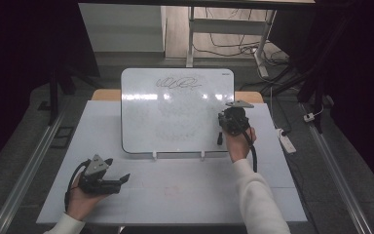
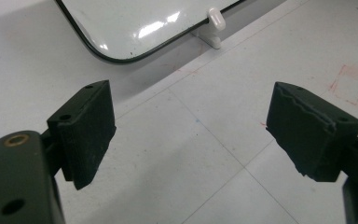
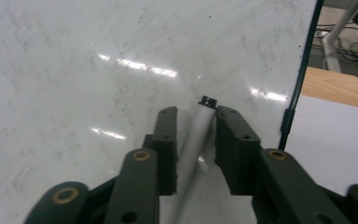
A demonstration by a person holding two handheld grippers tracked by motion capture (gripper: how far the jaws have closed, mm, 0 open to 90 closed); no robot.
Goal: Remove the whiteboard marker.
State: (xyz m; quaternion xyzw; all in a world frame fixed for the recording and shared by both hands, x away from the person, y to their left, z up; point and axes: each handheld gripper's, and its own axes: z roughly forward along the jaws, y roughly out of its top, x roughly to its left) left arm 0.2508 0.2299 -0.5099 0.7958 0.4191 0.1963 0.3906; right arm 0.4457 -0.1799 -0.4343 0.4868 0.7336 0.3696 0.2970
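Note:
A whiteboard (image 1: pixel 175 112) stands propped on the table with a black scribble (image 1: pixel 177 83) near its top. My right gripper (image 1: pixel 228 117) is raised at the board's right edge, shut on a grey marker (image 3: pixel 196 135) whose black tip (image 3: pixel 208 100) points at the board face (image 3: pixel 74 70). My left gripper (image 1: pixel 122 180) rests low on the table at the front left, held in a hand. Its jaws stand wide open with nothing between them, and the fingers (image 2: pixel 86 130) frame bare table. The board's lower corner (image 2: pixel 121 53) and a white clip foot (image 2: pixel 214 21) lie ahead of it.
The white table top (image 1: pixel 175 190) has faint red pencil marks (image 2: pixel 352 84). A wooden surface (image 3: pixel 338 86) shows behind the board's right side. A white power strip (image 1: pixel 287 141) and cables lie on the floor to the right. Metal rails run along both table sides.

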